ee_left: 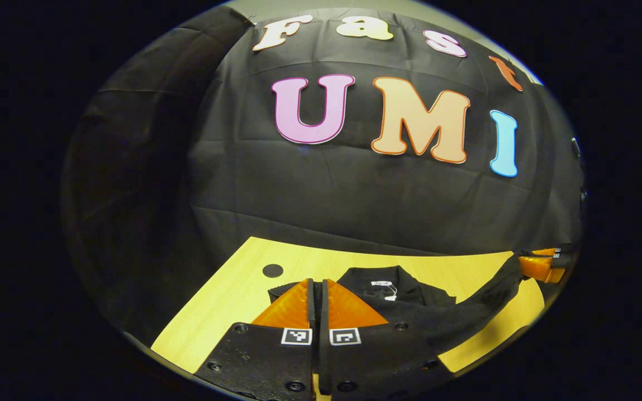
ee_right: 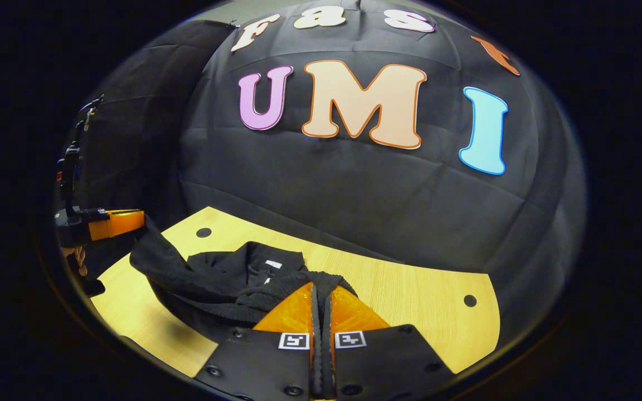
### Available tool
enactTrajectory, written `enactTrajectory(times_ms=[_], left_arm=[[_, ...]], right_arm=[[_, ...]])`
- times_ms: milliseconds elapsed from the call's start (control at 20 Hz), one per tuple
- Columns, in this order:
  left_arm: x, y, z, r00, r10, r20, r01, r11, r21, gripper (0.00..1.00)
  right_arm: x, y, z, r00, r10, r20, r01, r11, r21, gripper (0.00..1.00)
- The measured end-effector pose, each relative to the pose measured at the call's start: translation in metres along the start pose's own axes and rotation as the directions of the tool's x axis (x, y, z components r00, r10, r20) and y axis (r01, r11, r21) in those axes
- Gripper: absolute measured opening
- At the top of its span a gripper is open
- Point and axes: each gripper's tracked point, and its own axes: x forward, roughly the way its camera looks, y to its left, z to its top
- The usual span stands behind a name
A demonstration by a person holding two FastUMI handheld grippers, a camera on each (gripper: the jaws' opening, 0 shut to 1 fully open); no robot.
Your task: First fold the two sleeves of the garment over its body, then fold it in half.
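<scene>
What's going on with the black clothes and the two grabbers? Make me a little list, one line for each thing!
garment: black garment, partly lifted off the table
table: light wooden table with small dark holes
left gripper: left gripper shut on one black sleeve cuff
right gripper: right gripper shut on the other sleeve's cuff
sleeves: both raised, stretched out from the body
wall: black cloth behind the table

Black cloth wall [ee_left: 354, 195] hung straight ahead of tongs, creased, seams seen across it. Second dark cloth panel [ee_right: 131, 145] set to left, meeting first at corner. Light wooden table [ee_right: 410, 289] laid below wall, ahead of tongs; round dark holes [ee_right: 470, 301] seen near far edge. Pale strip glimpsed above cloth. Booth dimly lit.
</scene>
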Motion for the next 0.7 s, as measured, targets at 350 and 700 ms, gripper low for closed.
enactTrajectory(times_ms=[350,700], left_arm=[[0.051,0.015,-0.018,0.999,0.029,-0.042,-0.031,0.999,-0.035,0.0],[0.105,0.009,-0.042,0.996,0.006,-0.091,-0.003,0.999,0.035,0.0]], right_arm=[[0.065,-0.009,0.009,1.0,-0.022,-0.005,0.023,0.997,0.068,0.02],[0.127,-0.015,-0.02,0.994,-0.049,-0.093,0.062,0.987,0.149,0.02]])
